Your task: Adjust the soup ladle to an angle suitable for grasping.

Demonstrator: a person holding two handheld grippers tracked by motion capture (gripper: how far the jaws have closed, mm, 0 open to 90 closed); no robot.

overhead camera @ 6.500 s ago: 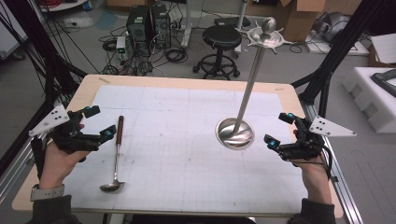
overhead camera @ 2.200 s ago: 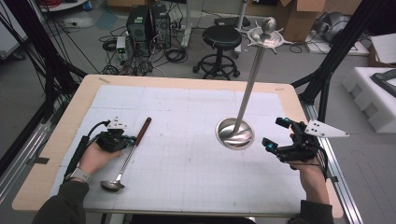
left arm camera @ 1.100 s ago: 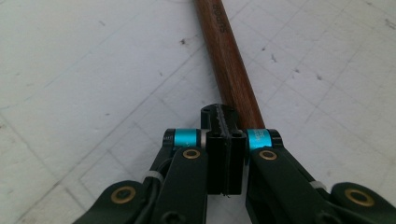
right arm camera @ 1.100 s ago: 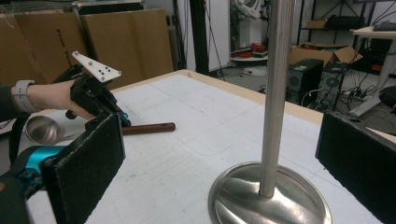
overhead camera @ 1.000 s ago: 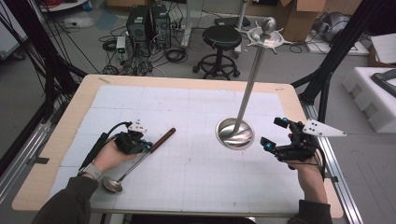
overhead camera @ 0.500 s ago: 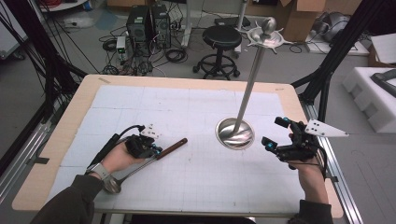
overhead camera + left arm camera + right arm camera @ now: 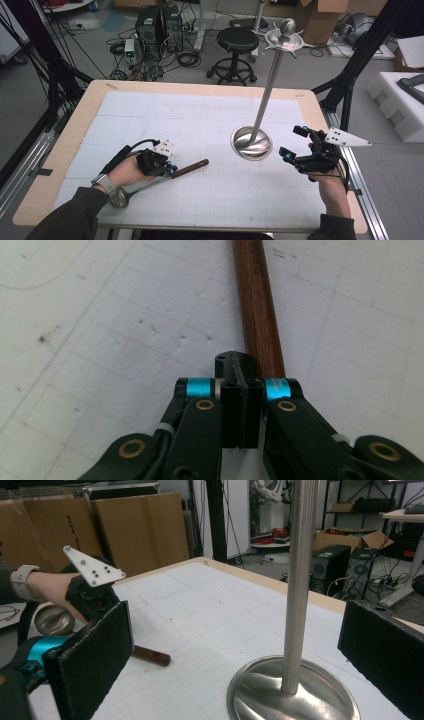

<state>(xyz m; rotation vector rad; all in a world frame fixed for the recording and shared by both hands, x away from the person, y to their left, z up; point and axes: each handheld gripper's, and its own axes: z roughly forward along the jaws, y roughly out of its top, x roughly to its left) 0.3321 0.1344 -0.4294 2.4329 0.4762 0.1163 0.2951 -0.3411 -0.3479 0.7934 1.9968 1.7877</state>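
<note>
- Here, the white gridded table (image 7: 210, 115) carries everything.
- A tall steel stand (image 7: 252, 142) rises just ahead of the right gripper (image 7: 302, 147), whose jaws are spread wide, holding nothing.
- The ladle (image 7: 150, 184) lies flat under the left gripper (image 7: 170, 169), whose jaws are clenched on its brown handle.

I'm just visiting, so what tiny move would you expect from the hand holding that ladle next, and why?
Probably a lift. The left gripper is shut on the ladle where metal meets wooden handle, and the ladle seems to lie on the table. The hook stand rises to its right, with the right gripper open beside it.
</note>
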